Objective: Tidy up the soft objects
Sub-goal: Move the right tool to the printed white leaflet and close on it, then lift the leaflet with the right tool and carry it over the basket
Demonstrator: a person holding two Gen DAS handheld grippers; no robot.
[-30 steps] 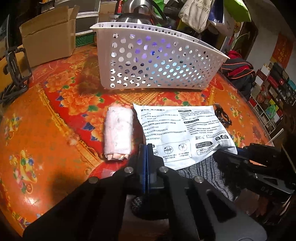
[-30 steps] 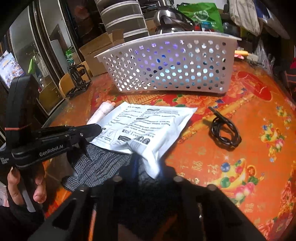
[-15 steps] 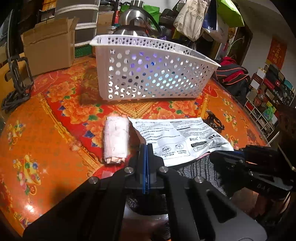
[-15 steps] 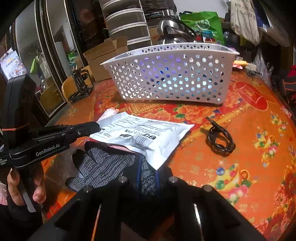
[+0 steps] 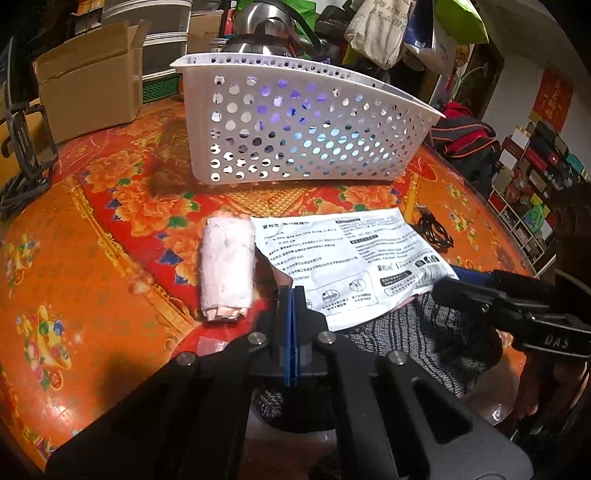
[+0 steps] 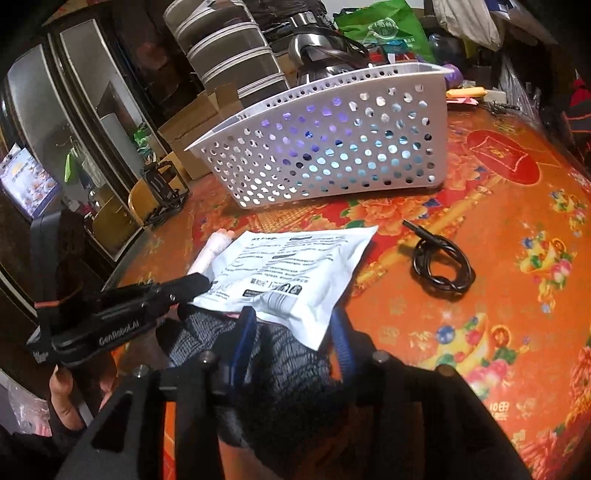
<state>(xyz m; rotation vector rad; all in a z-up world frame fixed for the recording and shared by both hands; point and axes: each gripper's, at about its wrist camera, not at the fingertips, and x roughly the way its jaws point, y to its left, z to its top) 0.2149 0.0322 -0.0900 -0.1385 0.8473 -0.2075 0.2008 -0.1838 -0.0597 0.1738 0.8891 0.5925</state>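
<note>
A rolled pink-white towel [image 5: 227,267] lies on the table, ahead and left of my left gripper [image 5: 291,295], which is shut and empty. A white printed soft packet [image 5: 354,258] lies beside the towel, partly over a grey knit glove [image 5: 424,332]. In the right wrist view the packet [image 6: 288,269] overlaps the glove [image 6: 280,354]. My right gripper [image 6: 291,325] is open, its blue-padded fingers [image 6: 242,343] on either side of the glove and the packet's near edge. The white perforated basket [image 5: 303,122] stands beyond; it also shows in the right wrist view [image 6: 332,140].
A coiled black cable [image 6: 441,262] lies right of the packet on the orange flowered tablecloth [image 6: 517,295]. A cardboard box [image 5: 88,77] and a black stand [image 5: 26,147] are at the far left. A kettle [image 5: 266,33] and bags stand behind the basket.
My right gripper has opened from shut, its fingers now straddling the glove and packet edge. Both grippers drew back slightly from the basket. The packet shifted a little.
</note>
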